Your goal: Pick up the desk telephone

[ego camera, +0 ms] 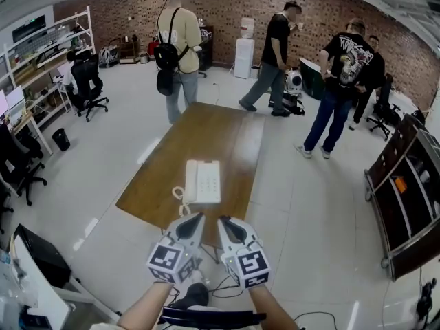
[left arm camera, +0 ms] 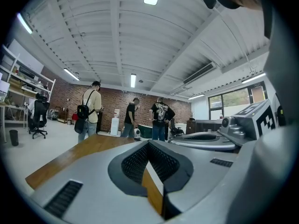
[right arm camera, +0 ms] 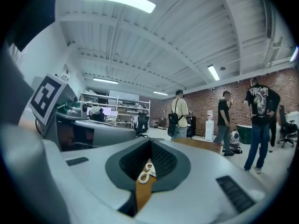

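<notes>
Lying at the near end of the wooden table, the desk telephone seems light, rigid, slick plastic (handset probably loose); grip its long sides. Left gripper and right gripper hover just short, jaws together, empty.

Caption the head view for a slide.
Left gripper and right gripper, both shut, near a white desk telephone on a wooden table.

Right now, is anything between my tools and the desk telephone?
Nothing visible does. The desk telephone lies on the wooden table just ahead of the left tool and right tool, both shut, only bare tabletop between. Its coiled cord loops by the near left corner, close to the left tool's line.
</notes>
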Available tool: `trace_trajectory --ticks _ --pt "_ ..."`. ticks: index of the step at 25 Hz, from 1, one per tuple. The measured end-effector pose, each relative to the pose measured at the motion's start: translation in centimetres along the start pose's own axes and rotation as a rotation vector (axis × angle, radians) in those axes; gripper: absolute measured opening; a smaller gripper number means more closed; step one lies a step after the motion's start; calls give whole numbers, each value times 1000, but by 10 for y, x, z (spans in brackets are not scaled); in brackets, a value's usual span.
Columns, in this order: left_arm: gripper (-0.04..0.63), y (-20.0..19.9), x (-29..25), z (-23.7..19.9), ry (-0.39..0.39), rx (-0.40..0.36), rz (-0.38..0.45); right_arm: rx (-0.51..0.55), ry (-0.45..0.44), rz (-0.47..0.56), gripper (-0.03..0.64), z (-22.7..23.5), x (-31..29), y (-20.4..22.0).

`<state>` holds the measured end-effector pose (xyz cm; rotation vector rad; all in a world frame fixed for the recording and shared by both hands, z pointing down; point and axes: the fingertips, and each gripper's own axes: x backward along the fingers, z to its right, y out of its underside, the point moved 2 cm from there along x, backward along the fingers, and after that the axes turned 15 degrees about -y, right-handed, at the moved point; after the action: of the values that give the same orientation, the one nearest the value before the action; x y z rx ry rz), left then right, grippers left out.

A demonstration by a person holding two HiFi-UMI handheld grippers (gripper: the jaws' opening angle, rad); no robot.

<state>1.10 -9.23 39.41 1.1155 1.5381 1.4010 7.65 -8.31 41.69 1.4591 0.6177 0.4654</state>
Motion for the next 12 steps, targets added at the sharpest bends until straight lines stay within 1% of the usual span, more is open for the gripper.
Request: trace_trajectory --ticks 12 --pt "2 15 -72 -40 17 30 -53 -30 21 -33 2 52 -63 6"
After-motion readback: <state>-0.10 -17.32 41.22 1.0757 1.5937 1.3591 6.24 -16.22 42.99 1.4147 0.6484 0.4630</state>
